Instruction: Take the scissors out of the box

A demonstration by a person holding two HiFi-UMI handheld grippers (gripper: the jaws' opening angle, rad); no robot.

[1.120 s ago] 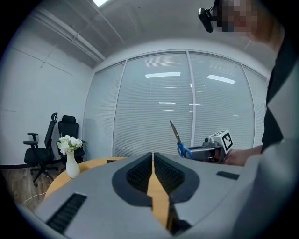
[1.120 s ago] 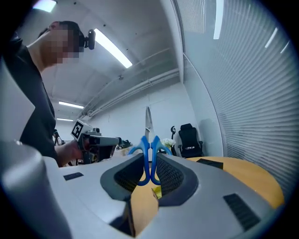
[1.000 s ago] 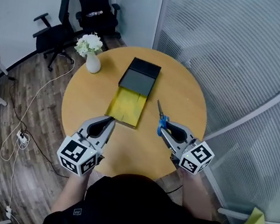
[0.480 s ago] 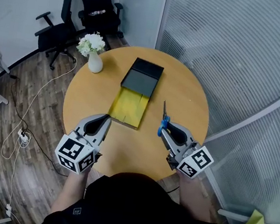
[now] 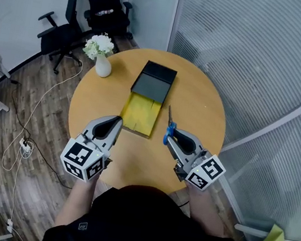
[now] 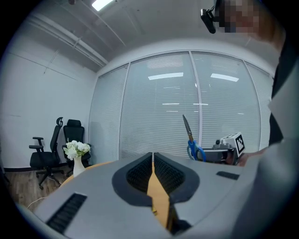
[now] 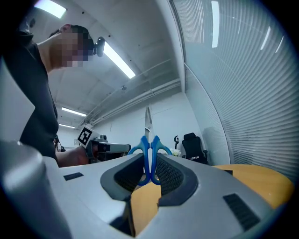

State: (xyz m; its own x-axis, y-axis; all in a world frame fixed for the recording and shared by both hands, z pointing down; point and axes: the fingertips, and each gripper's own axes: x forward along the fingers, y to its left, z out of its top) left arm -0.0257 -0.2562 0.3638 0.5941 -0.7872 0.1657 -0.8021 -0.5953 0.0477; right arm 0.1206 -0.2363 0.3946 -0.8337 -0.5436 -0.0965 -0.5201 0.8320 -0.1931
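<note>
The scissors (image 5: 167, 127) are out of the box (image 5: 152, 83), clamped by their blue handles in the right gripper (image 5: 171, 136), blades closed and pointing up and away from the person. In the right gripper view the jaws press on both handle loops (image 7: 149, 158), with the blade rising above them. The scissors hang over the round table (image 5: 202, 103), just right of the box's yellow half. The left gripper (image 5: 117, 120) hovers near that yellow half's near end; its jaws are pressed together with nothing between them (image 6: 153, 161). A vase (image 5: 102, 66) of white flowers stands at the table's far left edge.
</note>
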